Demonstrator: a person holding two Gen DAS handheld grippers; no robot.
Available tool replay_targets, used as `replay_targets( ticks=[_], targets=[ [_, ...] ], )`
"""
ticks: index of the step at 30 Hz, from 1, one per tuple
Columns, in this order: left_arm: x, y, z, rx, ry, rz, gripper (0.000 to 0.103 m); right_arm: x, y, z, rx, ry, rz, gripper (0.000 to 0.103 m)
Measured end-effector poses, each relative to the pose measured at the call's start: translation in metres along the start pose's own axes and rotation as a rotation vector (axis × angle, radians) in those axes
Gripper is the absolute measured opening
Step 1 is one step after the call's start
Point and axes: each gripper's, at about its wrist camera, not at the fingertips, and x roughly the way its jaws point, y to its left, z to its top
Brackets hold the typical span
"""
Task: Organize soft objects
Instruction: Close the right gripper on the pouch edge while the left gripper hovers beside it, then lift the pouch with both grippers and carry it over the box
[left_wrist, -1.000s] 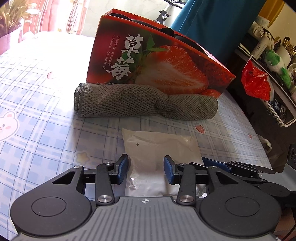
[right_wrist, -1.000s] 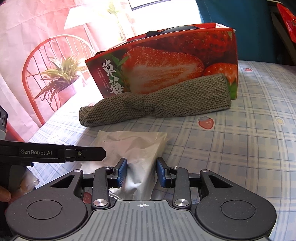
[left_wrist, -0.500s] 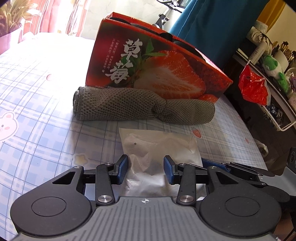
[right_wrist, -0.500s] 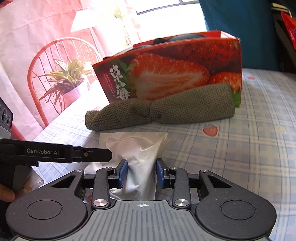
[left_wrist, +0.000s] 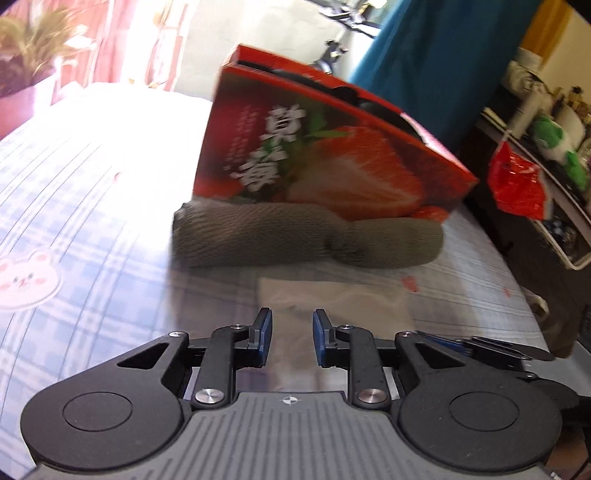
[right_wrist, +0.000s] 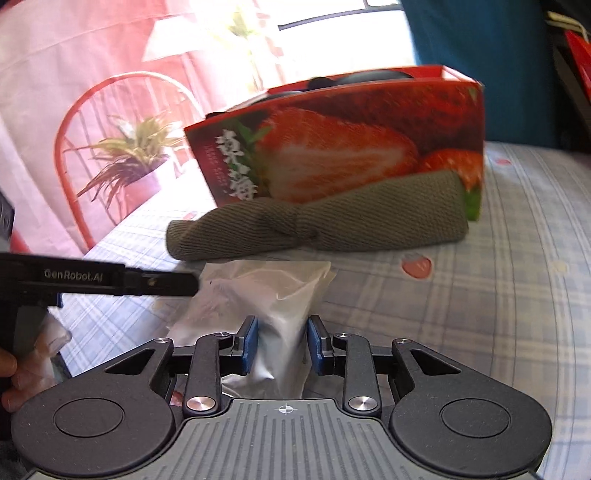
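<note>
A clear plastic bag (left_wrist: 343, 299) with something white in it lies on the checked tablecloth (left_wrist: 92, 221), in front of a rolled grey-green knitted cloth (left_wrist: 306, 236). The roll leans against a red strawberry box (left_wrist: 332, 166). My left gripper (left_wrist: 292, 338) is over the bag's near left part. Its jaws are closing with the bag between them, and I see no clear pinch in the blurred view. My right gripper (right_wrist: 282, 343) is closing too, and its pads press the bunched bag (right_wrist: 258, 291). One left finger (right_wrist: 147, 283) reaches in beside it.
The knitted roll (right_wrist: 325, 229) and the box (right_wrist: 351, 147) stand just beyond the bag. A red chair (right_wrist: 74, 122) and a potted plant (right_wrist: 136, 155) are past the table's far left edge. To the right stands a shelf with a red plastic bag (left_wrist: 517, 184).
The left jaws have drawn closer together over the bag. The right jaws have narrowed a little and the bag bunches more between them. Both hands have stayed about where they were.
</note>
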Motion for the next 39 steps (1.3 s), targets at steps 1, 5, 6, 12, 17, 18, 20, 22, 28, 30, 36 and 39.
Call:
replay_targets(
  ticks=[1, 5, 6, 12, 17, 18, 20, 22, 28, 30, 36, 39],
  targets=[
    [0.001, 0.002, 0.001, -0.004, 0.009, 0.010, 0.028, 0.000, -0.001, -0.001, 0.005, -0.002, -0.004, 0.026],
    [0.008, 0.002, 0.003, 0.001, 0.041, 0.011, 0.031, -0.002, -0.008, -0.005, 0.031, -0.007, -0.018, 0.026],
    [0.009, 0.001, 0.002, 0.004, 0.046, 0.008, 0.032, -0.002, -0.010, -0.006, 0.043, -0.009, -0.018, 0.026],
    [0.008, -0.001, -0.003, 0.007, 0.071, -0.045, 0.032, -0.004, -0.028, -0.008, 0.156, -0.035, -0.027, 0.026],
    [0.009, -0.005, -0.009, -0.032, 0.098, -0.108, 0.036, -0.004, -0.039, -0.009, 0.237, -0.050, -0.020, 0.025],
    [0.012, -0.005, -0.009, -0.037, 0.100, -0.109, 0.037, -0.004, -0.039, -0.009, 0.243, -0.051, -0.019, 0.025],
    [0.012, -0.003, -0.010, -0.066, 0.101, -0.117, 0.038, -0.004, -0.041, -0.009, 0.261, -0.053, -0.015, 0.025],
    [0.013, 0.000, -0.009, -0.086, 0.103, -0.122, 0.039, -0.004, -0.042, -0.010, 0.281, -0.055, -0.011, 0.025],
    [0.028, -0.004, 0.000, -0.098, 0.087, -0.144, 0.039, -0.003, -0.039, -0.008, 0.264, -0.049, -0.025, 0.025],
    [0.033, -0.004, 0.003, -0.099, 0.085, -0.151, 0.039, -0.003, -0.040, -0.008, 0.267, -0.050, -0.023, 0.025],
    [0.047, -0.014, 0.015, -0.073, 0.083, -0.155, 0.048, -0.001, -0.040, -0.006, 0.262, -0.050, -0.021, 0.025],
    [0.052, -0.016, 0.020, -0.085, 0.085, -0.162, 0.050, 0.000, -0.041, -0.003, 0.259, -0.051, -0.022, 0.025]
  ],
)
